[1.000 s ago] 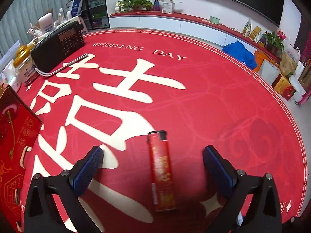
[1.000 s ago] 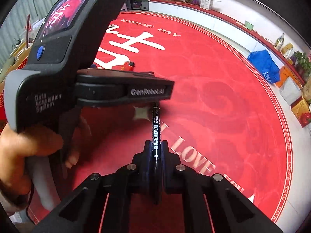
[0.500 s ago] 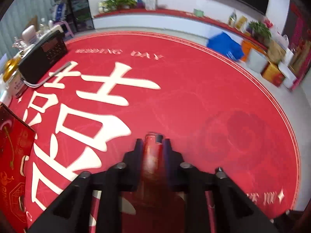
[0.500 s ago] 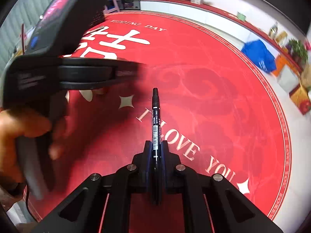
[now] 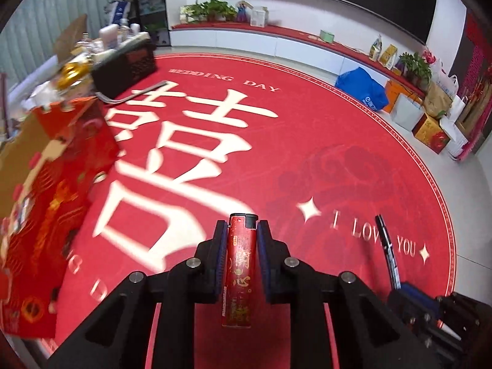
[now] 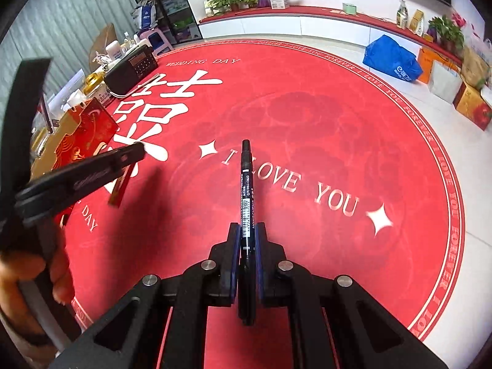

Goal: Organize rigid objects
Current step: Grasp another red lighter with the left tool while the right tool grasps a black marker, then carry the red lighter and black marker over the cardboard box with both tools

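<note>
1. Red desk cloth [image 5: 307, 141] lies below both jaws.
2. Left gripper [image 5: 240, 230] jaws clamp the lighter [image 5: 240, 270]; right gripper [image 6: 247, 233] jaws pinch the pen [image 6: 247, 184].
3. Carrying step; next, probably placing both in the red box [image 5: 58, 190].

1. The lighter [image 5: 240, 264] sat between the left gripper's [image 5: 241, 230] pads, off the round mat [image 5: 307, 141].
2. The pen [image 6: 247, 212] stuck out forward from the right gripper [image 6: 248, 233], right of the lighter.
3. A gift box [image 5: 52, 190] stood at the mat's left edge, with a radio [image 5: 127, 67] behind it.
4. Bags [image 5: 363, 87] lined the far right.
</note>
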`<state>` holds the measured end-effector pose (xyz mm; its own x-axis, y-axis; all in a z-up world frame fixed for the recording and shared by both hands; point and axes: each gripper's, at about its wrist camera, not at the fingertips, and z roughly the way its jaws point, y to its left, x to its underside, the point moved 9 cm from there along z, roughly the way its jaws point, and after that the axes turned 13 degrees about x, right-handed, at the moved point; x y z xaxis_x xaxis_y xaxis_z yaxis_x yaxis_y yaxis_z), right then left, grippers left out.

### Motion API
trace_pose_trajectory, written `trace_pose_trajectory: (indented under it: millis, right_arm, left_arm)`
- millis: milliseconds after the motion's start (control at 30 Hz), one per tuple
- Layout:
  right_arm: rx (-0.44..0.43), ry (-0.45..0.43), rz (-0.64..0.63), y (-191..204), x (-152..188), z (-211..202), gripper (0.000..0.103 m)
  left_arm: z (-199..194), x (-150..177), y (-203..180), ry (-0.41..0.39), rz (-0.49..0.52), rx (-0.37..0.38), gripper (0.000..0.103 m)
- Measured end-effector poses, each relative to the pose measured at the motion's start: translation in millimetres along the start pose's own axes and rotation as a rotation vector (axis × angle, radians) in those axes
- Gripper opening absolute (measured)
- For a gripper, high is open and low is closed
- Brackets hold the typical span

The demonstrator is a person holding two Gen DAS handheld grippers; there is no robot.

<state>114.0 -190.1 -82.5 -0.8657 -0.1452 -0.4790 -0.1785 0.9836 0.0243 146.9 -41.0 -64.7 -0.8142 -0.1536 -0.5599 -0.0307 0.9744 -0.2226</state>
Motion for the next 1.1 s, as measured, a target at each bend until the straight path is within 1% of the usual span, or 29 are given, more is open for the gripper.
trace_pose_trajectory:
  millis: [133, 367, 500, 767, 933, 1100]
  right_arm:
    - [-0.004, -0.017, 0.008, 8, 13, -10, 0.01]
    - [-0.032, -0.01, 0.016, 25, 42, -18, 0.01]
    - [-0.029, -0.008, 0.002, 35, 55, -20, 0.01]
    - [-0.007, -0.025, 0.016, 32, 59, -28, 0.01]
    - [-0.01, -0.025, 0.019, 36, 57, -27, 0.01]
    - [-0.013, -0.036, 0.008, 43, 53, -29, 0.01]
  left_arm:
    - [-25, 27, 4, -0.023, -0.038, 0.029, 0.021]
    - [-57, 58, 19, -0.07, -0.07, 0.008, 0.021]
    - [-69, 63, 26, -0.121, -0.071, -0.016, 0.021]
    - [-78, 71, 55, -0.145, -0.176, 0.065, 0.021]
    - [-89, 72, 60, -0.17, -0.168, 0.062, 0.021]
    - [-91, 73, 64, -0.177, -0.159, 0.039, 0.021]
